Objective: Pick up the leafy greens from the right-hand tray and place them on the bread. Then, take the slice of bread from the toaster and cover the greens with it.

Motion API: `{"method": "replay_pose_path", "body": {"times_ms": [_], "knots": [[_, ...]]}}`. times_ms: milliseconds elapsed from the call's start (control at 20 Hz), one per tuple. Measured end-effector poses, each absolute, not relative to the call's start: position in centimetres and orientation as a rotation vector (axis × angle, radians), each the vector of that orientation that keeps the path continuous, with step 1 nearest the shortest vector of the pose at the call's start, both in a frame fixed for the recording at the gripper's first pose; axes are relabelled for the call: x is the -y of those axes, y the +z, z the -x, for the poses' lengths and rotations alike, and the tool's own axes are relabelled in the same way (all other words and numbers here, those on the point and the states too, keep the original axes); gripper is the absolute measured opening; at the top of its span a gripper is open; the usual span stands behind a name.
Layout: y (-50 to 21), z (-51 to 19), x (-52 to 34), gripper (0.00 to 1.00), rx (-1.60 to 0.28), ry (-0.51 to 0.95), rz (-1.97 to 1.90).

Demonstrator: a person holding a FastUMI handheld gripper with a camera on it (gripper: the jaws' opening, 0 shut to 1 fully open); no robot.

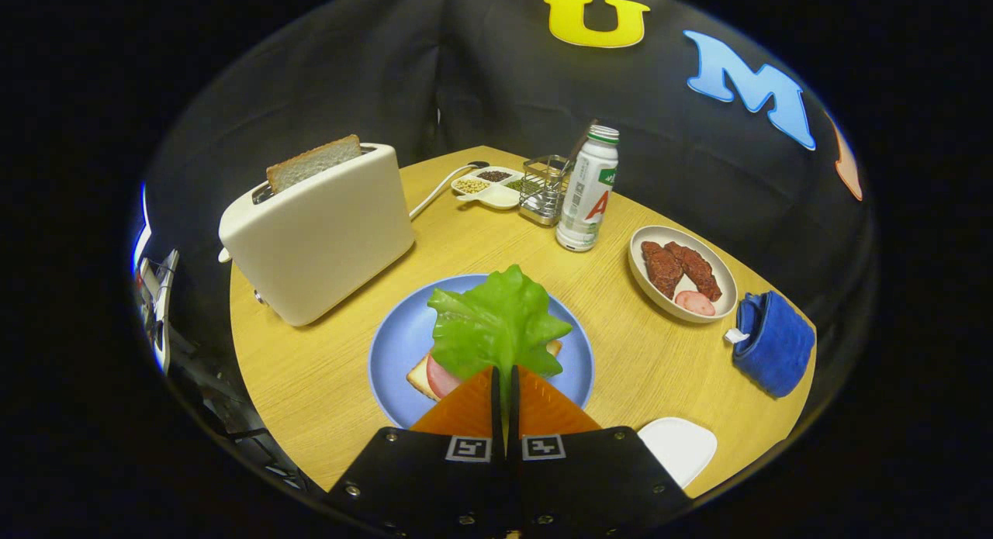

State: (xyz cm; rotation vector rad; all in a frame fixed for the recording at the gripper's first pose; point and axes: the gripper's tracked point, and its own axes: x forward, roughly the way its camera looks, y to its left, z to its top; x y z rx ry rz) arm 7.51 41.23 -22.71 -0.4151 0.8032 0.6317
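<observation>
My gripper (504, 370) is shut on the near stem edge of the leafy greens (496, 322), a bright green lettuce leaf spread out just ahead of the fingers. The leaf hangs over the blue plate (392, 345), covering most of a bread slice (420, 378) topped with a pink ham round (439, 378). Whether the leaf rests on the bread or hovers just above it I cannot tell. Beyond the plate to the left stands a cream toaster (318, 233) with a slice of bread (313, 163) sticking up out of its slot.
To the right of the plate sits a cream tray (648, 279) holding brown meat strips and a pink slice, with a blue cloth (772, 341) beyond it. A white bottle (587, 190), a wire rack (543, 188) and a divided condiment dish (487, 188) stand at the back. A white tray (683, 446) lies beside the fingers.
</observation>
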Motion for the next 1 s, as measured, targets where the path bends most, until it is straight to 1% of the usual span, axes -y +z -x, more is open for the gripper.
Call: {"method": "replay_pose_path", "body": {"times_ms": [450, 550, 600, 800, 850, 900, 950, 1000], "knots": [[-25.5, -7.2, -43.2, 0.01, -0.846, 0.642, 0.494], [-26.3, -7.2, -43.0, 0.11, -0.86, 0.64, 0.507], [-26.5, -7.2, -42.9, 0.15, -0.865, 0.634, 0.505], [-26.3, -7.1, -42.9, 0.15, -0.868, 0.638, 0.475], [-25.7, -6.8, -43.0, 0.16, -0.863, 0.645, 0.457], [-25.2, -6.7, -43.0, 0.24, -0.852, 0.648, 0.439], [-24.9, -6.6, -43.0, 0.25, -0.837, 0.649, 0.421], [-24.2, -6.7, -43.0, 0.3, -0.814, 0.642, 0.4]]}}
